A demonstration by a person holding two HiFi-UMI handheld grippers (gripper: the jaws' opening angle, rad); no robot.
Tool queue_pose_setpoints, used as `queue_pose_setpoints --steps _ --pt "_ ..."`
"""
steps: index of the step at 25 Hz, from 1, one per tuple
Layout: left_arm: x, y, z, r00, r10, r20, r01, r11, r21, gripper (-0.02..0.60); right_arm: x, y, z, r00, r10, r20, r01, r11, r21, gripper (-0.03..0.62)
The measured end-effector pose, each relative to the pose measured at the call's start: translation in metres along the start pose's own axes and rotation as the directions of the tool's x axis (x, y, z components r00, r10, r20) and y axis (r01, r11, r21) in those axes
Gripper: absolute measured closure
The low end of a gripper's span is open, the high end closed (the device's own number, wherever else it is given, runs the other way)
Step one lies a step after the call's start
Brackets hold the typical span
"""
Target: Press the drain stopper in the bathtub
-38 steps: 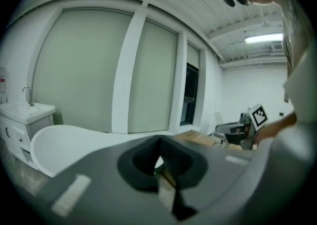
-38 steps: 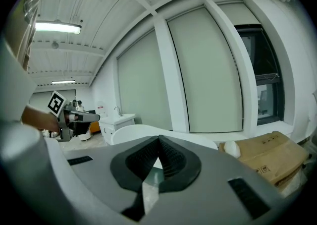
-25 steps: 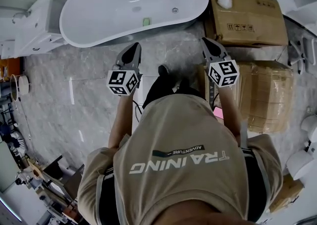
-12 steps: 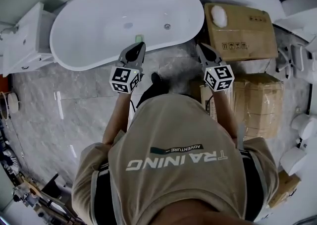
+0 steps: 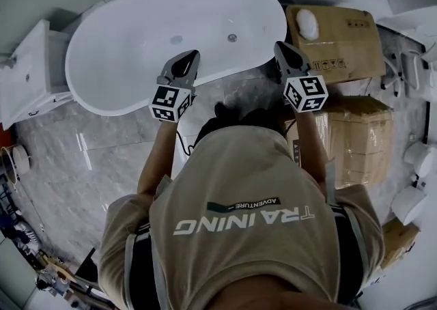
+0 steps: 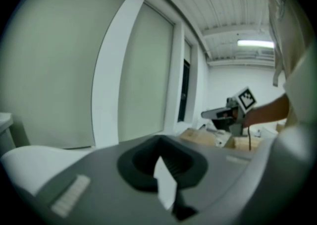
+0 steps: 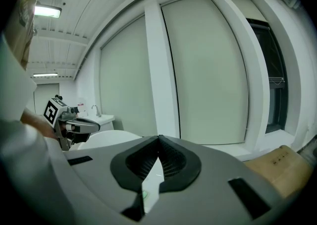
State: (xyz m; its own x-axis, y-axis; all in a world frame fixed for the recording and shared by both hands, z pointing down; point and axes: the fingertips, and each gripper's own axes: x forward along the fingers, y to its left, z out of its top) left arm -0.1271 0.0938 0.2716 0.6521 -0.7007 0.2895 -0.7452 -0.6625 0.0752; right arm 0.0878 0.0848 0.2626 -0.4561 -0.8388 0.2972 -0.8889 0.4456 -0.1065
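The white oval bathtub (image 5: 123, 42) lies across the top of the head view. Its small round metal drain stopper (image 5: 232, 37) sits on the tub floor toward the right end. My left gripper (image 5: 184, 61) hangs over the tub's near rim, left of and nearer than the stopper, jaws together and holding nothing. My right gripper (image 5: 283, 48) is at the tub's right end, to the right of the stopper, also shut and holding nothing. In the left gripper view the left gripper (image 6: 159, 155) points level past the tub rim (image 6: 34, 162). The right gripper (image 7: 157, 159) faces the wall panels.
Cardboard boxes (image 5: 334, 35) stand right of the tub, with a plastic-wrapped one (image 5: 362, 138) nearer me. A white cabinet (image 5: 31, 73) is at the tub's left end. White fixtures (image 5: 418, 158) sit at the far right. Grey marble floor (image 5: 102, 158) is underfoot.
The person has stepped toward the tub. Both grippers moved from over the floor to the tub's near rim. A small green item on the rim is now hidden under the left gripper.
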Motion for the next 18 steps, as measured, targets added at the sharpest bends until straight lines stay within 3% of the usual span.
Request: queue_pose_setpoints --steps 7,18 --pt "0.030 0.016 -0.010 1.000 -0.005 -0.019 0.004 0.999 -0.054 0.580 0.024 -0.019 0.006 1.000 -0.002 -0.022 0.002 1.000 -0.016 0.586" --pt "0.111 0.036 0.015 0.996 0.086 -0.038 -0.089 0.993 -0.083 0.580 0.094 -0.096 0.000 0.992 0.111 -0.059 -0.110 0.994 0.010 0.586"
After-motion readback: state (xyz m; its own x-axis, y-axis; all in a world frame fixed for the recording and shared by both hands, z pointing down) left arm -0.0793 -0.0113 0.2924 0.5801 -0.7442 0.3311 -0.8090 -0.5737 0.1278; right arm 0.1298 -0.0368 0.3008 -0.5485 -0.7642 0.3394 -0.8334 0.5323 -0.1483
